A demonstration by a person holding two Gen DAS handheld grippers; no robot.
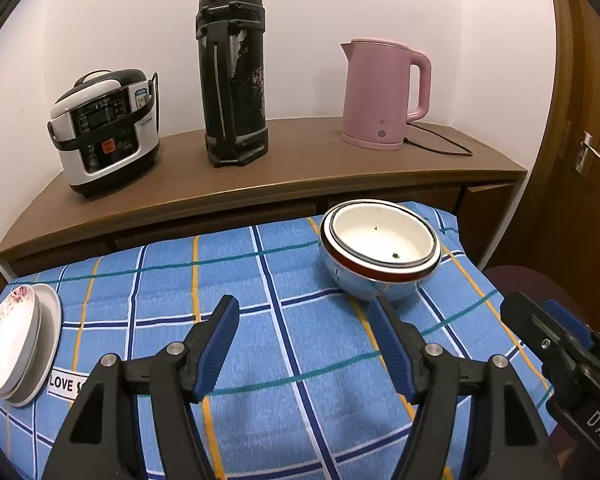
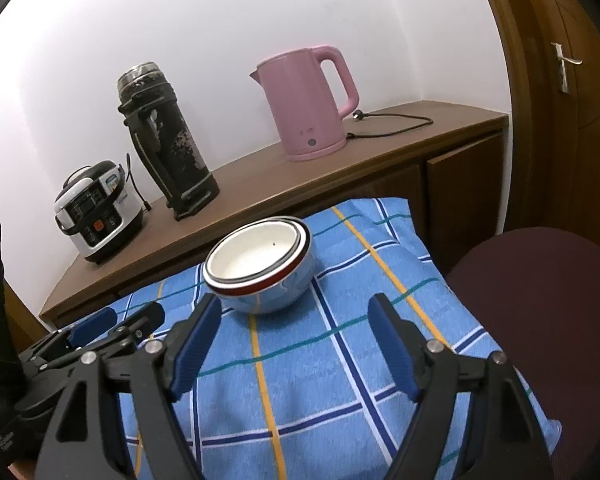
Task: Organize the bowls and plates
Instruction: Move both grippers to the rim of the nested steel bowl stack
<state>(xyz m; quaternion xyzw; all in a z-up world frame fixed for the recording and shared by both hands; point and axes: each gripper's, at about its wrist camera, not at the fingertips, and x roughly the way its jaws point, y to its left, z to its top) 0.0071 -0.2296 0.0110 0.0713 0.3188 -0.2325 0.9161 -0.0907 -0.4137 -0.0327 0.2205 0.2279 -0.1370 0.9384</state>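
A nested stack of bowls (image 1: 380,252), steel outside with a white inner bowl and a red rim, stands on the blue checked cloth (image 1: 260,320) at the far right. A stack of white plates (image 1: 20,340), the top one with a pink flower pattern, lies at the left edge. My left gripper (image 1: 304,320) is open and empty, hovering over the cloth short of the bowls. In the right wrist view the bowls (image 2: 260,268) sit just ahead of my open, empty right gripper (image 2: 296,312). The right gripper also shows in the left wrist view (image 1: 556,344).
A wooden sideboard (image 1: 300,176) behind the cloth holds a rice cooker (image 1: 104,128), a tall black thermos (image 1: 232,76) and a pink kettle (image 1: 384,96) with a cord. A dark maroon seat (image 2: 540,300) stands at the right. A wooden door (image 2: 564,68) is beyond.
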